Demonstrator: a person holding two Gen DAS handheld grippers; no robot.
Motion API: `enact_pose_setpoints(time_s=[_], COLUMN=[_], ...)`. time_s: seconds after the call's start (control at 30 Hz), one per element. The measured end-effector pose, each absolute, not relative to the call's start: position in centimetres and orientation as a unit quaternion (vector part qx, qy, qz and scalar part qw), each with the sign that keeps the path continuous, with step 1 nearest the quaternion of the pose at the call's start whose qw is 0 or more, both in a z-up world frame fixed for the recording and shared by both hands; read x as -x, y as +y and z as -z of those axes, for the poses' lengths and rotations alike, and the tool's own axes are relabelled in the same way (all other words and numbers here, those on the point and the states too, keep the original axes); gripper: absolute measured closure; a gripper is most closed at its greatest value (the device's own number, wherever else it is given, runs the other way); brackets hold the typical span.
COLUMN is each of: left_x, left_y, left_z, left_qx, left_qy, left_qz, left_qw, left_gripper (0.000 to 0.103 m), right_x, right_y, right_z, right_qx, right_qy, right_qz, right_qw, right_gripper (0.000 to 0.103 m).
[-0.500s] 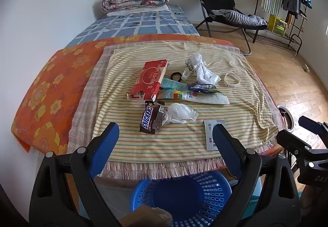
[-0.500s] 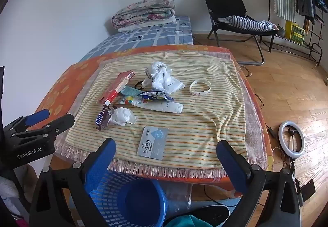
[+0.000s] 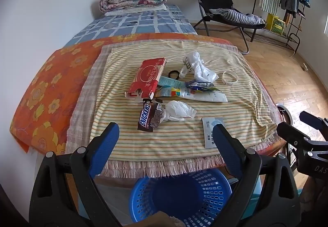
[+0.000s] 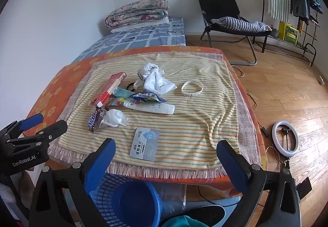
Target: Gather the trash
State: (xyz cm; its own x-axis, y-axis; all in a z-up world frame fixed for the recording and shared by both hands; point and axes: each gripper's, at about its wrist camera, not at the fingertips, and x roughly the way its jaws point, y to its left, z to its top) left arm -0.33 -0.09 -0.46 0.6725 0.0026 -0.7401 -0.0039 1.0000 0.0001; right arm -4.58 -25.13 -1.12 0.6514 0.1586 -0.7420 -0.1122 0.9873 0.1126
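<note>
Trash lies in a cluster mid-counter on the striped cloth (image 3: 235, 108): red box (image 3: 148, 78), Snickers wrapper (image 3: 148, 117) touching a crumpled tissue (image 3: 177, 111), tube (image 3: 196, 94), white bag (image 3: 194, 65) and a flat wipe packet (image 4: 145, 144) nearest the edge. Both tools hang apart and hold nothing, left tool (image 3: 165, 141) and right tool (image 4: 166, 157), over the blue basket (image 3: 184, 200) below the near edge. A pinch on the flat packet could snag the loose cloth and drag everything. Only the right view shows the ring light (image 4: 286, 139) on the floor; only the left view shows the box's printed face.
</note>
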Motion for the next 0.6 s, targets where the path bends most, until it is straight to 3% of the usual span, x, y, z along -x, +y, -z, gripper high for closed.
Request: enact_pose_setpoints(time_s=[0.6], left_x=[0.59], left_y=[-0.51], left_z=[1.03], left_qx=[0.0], left_qy=[0.41], left_qz=[0.001], left_qw=[0.912], left_gripper=[0.008], right_x=[4.87], right_y=[-25.19], right_z=[0.47], right_qx=[-0.034], right_qy=[0.396], right_qz=[-0.069], right_qw=[0.915], right_gripper=[0.003])
